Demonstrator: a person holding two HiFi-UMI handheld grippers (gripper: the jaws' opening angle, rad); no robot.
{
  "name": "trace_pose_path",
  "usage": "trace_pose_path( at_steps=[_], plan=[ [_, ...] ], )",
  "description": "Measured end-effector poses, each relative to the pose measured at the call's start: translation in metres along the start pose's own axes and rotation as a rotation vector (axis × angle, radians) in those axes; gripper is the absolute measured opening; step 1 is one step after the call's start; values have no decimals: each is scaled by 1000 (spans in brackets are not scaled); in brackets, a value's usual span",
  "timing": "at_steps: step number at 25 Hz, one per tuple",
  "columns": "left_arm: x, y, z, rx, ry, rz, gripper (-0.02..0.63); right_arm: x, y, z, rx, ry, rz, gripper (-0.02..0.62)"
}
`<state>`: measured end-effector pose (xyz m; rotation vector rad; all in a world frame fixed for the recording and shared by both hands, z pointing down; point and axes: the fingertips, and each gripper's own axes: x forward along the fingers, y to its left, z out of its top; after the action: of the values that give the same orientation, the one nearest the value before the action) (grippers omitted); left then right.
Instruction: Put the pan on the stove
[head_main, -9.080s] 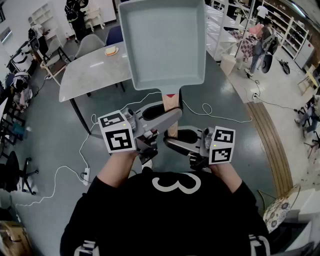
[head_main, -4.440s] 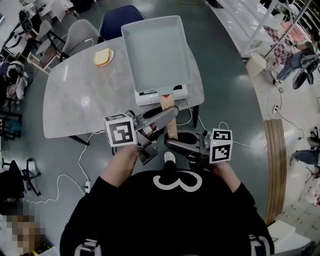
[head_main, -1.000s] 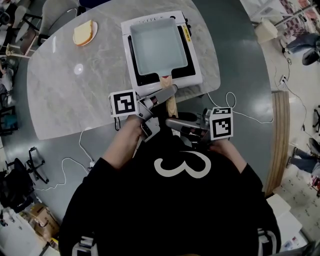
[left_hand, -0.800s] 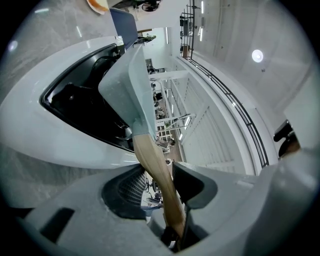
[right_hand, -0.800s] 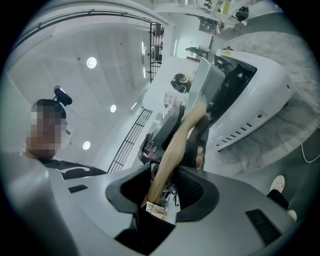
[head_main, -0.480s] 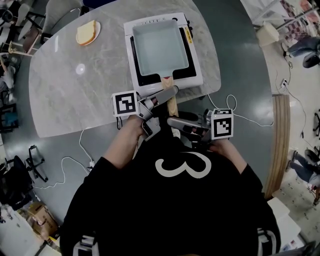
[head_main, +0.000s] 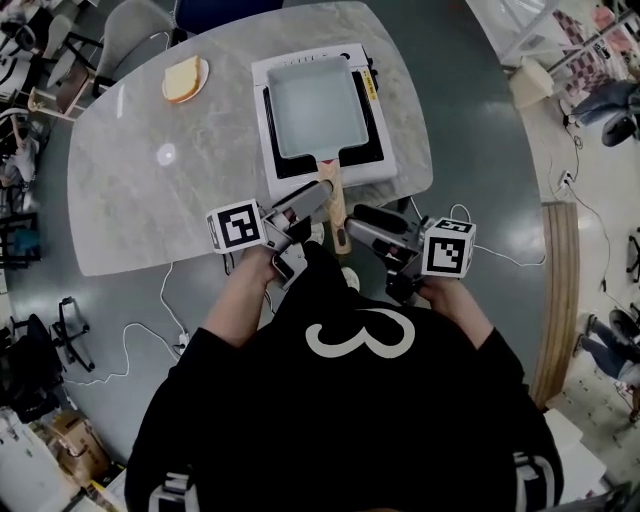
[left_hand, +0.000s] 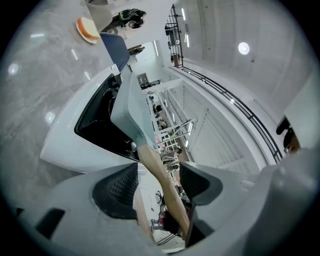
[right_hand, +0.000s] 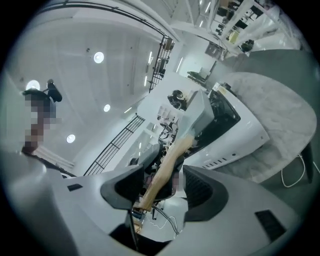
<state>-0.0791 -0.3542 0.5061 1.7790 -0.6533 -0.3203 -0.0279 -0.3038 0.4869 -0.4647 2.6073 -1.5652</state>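
The left gripper (head_main: 320, 193) and right gripper (head_main: 356, 221) are standing wide, their jaws having just been opening to free the wooden handle (head_main: 335, 203) between them, since the pan (head_main: 318, 105) is resting on the stove (head_main: 378, 166) just ahead.

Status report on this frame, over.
Left hand-held gripper, right hand-held gripper: jaws just opened, handle between, ungripped. Pan on stove. Nothing obstructing.
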Motion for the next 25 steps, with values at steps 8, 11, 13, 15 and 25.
trace_pose_path(
  at_steps=[8,11,13,15,25],
  plan=[
    [-34,-39,12,211,-66,105,241,-23,34,33,-365,15,-92,207],
    [-45,-75,10,336,-67,84,175,-26,65,40,-412,20,-20,193],
    [-49,-99,8,426,-69,64,141,-28,85,44,-484,29,14,141],
    [-53,-124,3,512,-66,32,125,-30,104,43,-563,51,42,95],
    [-78,-205,-26,881,60,-31,23,-32,181,36,-658,33,146,41]
  ],
)
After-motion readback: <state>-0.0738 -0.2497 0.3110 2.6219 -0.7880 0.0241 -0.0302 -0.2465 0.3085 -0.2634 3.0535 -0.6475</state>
